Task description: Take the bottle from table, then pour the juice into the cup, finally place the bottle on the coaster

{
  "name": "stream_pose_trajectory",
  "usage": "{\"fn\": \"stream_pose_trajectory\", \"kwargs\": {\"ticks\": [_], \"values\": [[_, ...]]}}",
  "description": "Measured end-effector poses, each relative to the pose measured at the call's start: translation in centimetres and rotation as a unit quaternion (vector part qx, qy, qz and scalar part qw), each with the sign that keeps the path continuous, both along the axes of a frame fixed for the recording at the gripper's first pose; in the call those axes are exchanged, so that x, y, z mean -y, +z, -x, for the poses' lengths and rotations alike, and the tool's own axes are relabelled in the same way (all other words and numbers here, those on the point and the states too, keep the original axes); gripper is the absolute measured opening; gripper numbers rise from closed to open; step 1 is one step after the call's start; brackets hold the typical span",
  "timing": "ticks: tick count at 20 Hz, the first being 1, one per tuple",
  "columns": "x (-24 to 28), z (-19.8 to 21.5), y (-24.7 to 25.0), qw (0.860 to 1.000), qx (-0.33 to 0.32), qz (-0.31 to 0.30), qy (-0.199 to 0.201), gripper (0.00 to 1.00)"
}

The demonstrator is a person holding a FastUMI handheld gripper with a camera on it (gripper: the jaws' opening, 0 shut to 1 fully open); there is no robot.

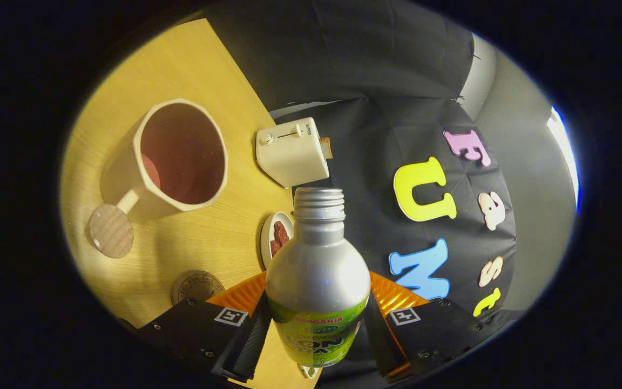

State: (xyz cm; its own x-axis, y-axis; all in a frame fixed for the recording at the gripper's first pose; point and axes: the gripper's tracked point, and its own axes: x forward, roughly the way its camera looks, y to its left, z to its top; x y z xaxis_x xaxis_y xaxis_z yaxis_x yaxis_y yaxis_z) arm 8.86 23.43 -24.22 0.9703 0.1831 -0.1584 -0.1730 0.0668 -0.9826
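— Wooden table (203, 243) on one side of me, dark booth cloth on the other. Where does the job stand?

— My claw (316, 324) is clamped on the bottle (316, 275), one finger pressing each side of its labelled body. So the pick-up looks done: I hold it off the table, cap off, its open neck pointing ahead of my fingers.

— And the pouring?

— Not finished, I judge. The cup (178, 156) sits beyond my fingers, off to one side of the neck, and I can't tell if any juice is in it. The coaster (196, 286) lies bare just ahead of one finger.

— Your pose?

— Rolled hard sideways; the table runs slanted, so the bottle is tipped toward the cup.

— Anything else?

— A toaster (292, 151) and a small dish of snacks (277, 237) just past the neck.
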Motion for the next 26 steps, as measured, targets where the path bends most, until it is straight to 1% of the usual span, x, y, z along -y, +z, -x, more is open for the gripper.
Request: {"fn": "stream_pose_trajectory", "kwargs": {"ticks": [8, 12, 16, 18, 26], "values": [[-0.6, 0.0, 0.9, 0.997, 0.019, 0.067, 0.024, 0.80], [-0.5, -0.1, 1.1, 0.993, 0.035, 0.108, 0.038, 0.80], [-0.2, -0.4, 1.2, 0.989, 0.040, 0.136, 0.042, 0.80], [-0.2, -0.6, 1.6, 0.986, 0.056, 0.153, 0.047, 0.80], [-0.5, -0.7, 1.7, 0.979, 0.073, 0.180, 0.059, 0.80]]}}
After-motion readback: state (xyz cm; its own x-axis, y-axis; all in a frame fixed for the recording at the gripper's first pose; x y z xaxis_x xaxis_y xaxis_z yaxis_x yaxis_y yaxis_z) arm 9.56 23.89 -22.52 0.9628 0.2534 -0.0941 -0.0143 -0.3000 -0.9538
